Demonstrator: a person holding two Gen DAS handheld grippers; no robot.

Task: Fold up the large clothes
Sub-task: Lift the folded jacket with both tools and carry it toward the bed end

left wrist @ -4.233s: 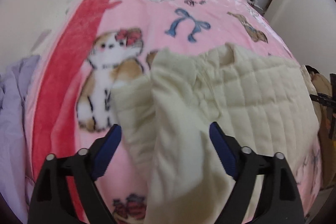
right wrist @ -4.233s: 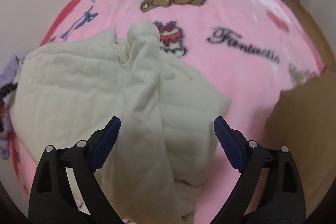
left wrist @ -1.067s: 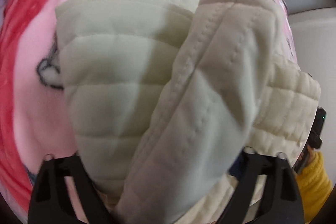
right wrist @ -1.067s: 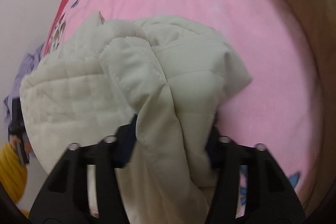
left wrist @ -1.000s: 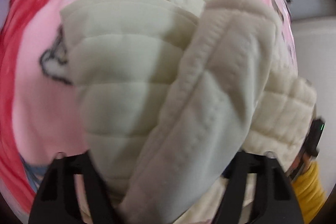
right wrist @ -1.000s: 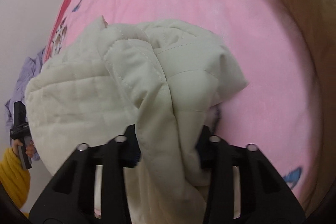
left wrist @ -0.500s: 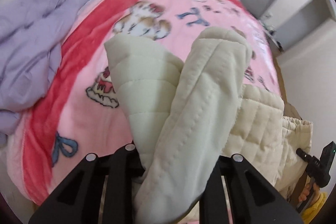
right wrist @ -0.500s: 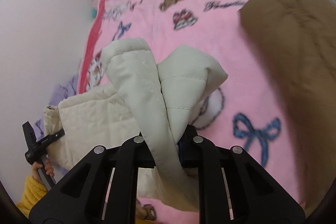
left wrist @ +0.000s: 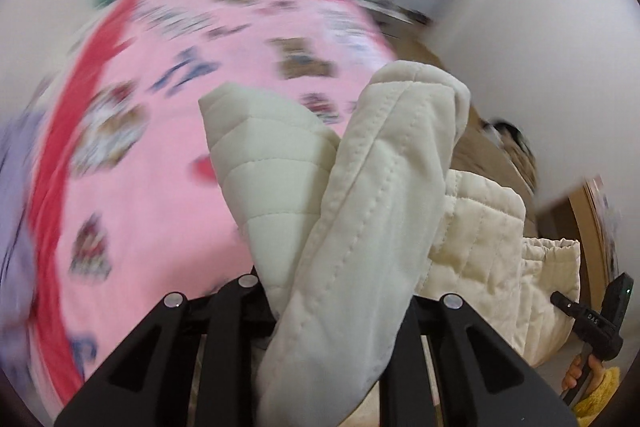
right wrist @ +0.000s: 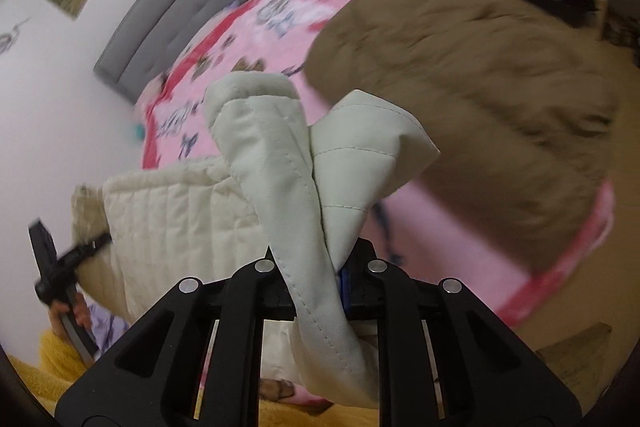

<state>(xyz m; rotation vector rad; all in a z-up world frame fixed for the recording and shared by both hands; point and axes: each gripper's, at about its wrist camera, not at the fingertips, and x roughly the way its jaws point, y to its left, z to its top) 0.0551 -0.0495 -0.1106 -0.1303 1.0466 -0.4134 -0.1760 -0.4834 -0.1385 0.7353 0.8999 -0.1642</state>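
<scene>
A cream quilted jacket hangs lifted above a pink cartoon-print blanket on the bed. My left gripper is shut on a thick fold of the jacket; its fingertips are hidden by the cloth. My right gripper is shut on another fold of the same jacket, with a blue pad just showing beside the cloth. The jacket's quilted body stretches between the two grippers. The other gripper shows at the edge of each view.
A brown garment lies on the right part of the bed. A lilac cloth lies at the bed's left edge. A grey headboard stands at the far end. White walls flank the bed. The blanket reaches the headboard.
Both grippers, open around the jacket earlier, have closed on its folds and lifted it off the blanket. Both views have tilted up toward the headboard and walls.
</scene>
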